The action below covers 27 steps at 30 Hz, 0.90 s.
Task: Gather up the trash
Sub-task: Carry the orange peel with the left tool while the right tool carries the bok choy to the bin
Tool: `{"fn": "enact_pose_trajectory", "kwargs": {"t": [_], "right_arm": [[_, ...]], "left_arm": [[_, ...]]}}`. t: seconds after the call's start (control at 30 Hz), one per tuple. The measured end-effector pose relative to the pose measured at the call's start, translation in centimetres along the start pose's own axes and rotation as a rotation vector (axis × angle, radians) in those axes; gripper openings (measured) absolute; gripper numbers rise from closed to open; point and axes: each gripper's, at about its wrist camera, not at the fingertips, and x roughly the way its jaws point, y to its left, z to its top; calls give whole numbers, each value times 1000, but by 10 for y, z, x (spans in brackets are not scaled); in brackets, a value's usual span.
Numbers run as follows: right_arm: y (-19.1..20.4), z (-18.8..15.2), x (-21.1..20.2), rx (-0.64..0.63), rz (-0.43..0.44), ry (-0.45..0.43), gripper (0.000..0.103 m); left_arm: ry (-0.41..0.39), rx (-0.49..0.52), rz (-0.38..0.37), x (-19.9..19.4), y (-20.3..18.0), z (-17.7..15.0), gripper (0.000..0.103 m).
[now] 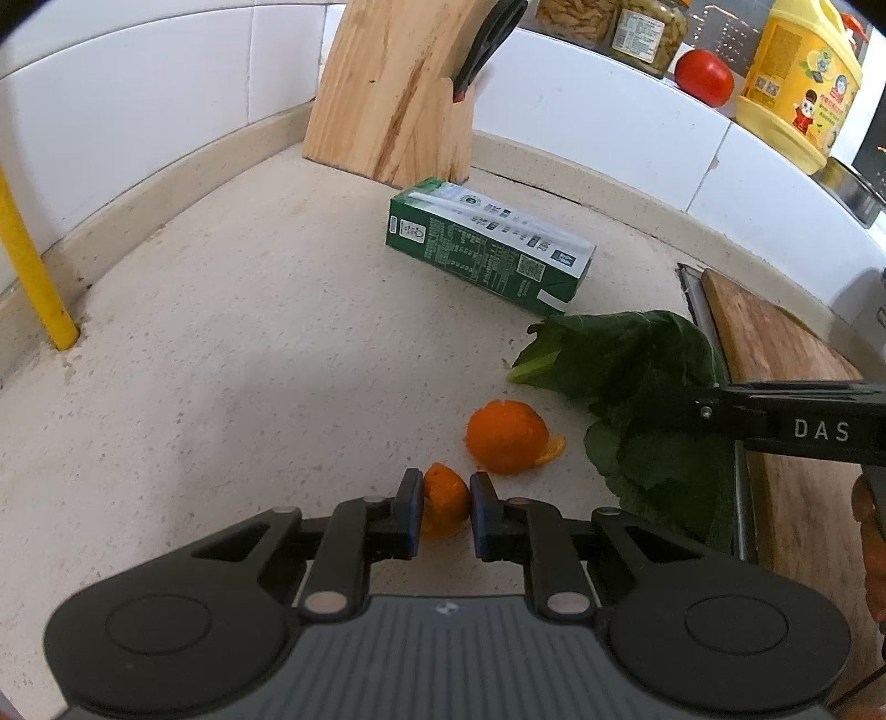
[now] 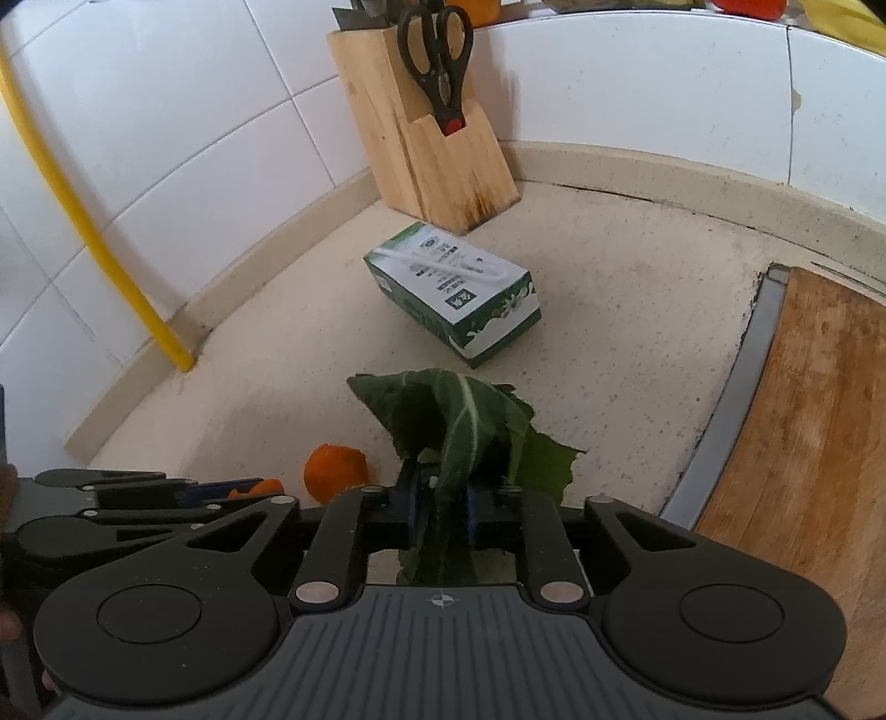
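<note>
In front of the wooden knife block [image 1: 387, 94], a green and white carton [image 1: 487, 246] is seen lying on its side on the speckled beige countertop [image 1: 221, 360], printed with small text that cannot be read and carrying a wrapped straw along its upper face. Nearer than the carton, a dark leaf [image 1: 626, 365] and a larger piece of orange peel [image 1: 506, 437] are found, the peel just beside the leaf. A smaller orange peel piece [image 1: 443, 501] is gripped between the blue pads of the left gripper [image 1: 446, 512], whose jaws are clenched on it. The leaf is pinched by its stalk in the right gripper [image 2: 443, 507], jaws closed against it. The letters "DAS" are read on the right gripper's black finger in the left wrist view. Black scissors [image 2: 437, 61] are stored in the block. To the right of the block, a wooden cutting board [image 2: 803, 415] is laid. White wall tiles [image 2: 194, 111] and a yellow pipe [image 2: 94, 243] are seen left of the block; a yellow labelled bottle [image 1: 797, 83], a tomato [image 1: 704, 76] and jars [image 1: 648, 33] are kept on a ledge to its right.
</note>
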Motion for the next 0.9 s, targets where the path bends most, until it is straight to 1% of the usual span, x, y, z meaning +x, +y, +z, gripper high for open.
{"fn": "enact_pose_trajectory", "kwargs": {"t": [0.07,0.13,0.17,0.23,0.3,0.47,0.57,0.9], "right_arm": [[2,1,2,-6,-1,-2,30],[3,1,4,-17,-5,-4,39],[3,2,5,-19,-12,-4,47],[3,2,7,-19,-13,-3,43],[3,2,7,-9,-2,1,12],[-3,4,-4,33,32,-16,7],[-4,8,-17,61,61,-40,7],[5,21,-54,87,140,-139,6]], "left_arm": [[-3,6,4,0,-1,-1,14],[-4,16,9,0,-2,-1,14],[-4,15,10,0,-3,-1,14],[-5,9,9,0,-2,-2,14],[-4,0,8,-1,-1,-2,14],[2,-32,-8,-3,2,-2,11],[-9,-45,-15,-8,3,-1,11],[-98,-66,-21,-40,8,0,11]]}}
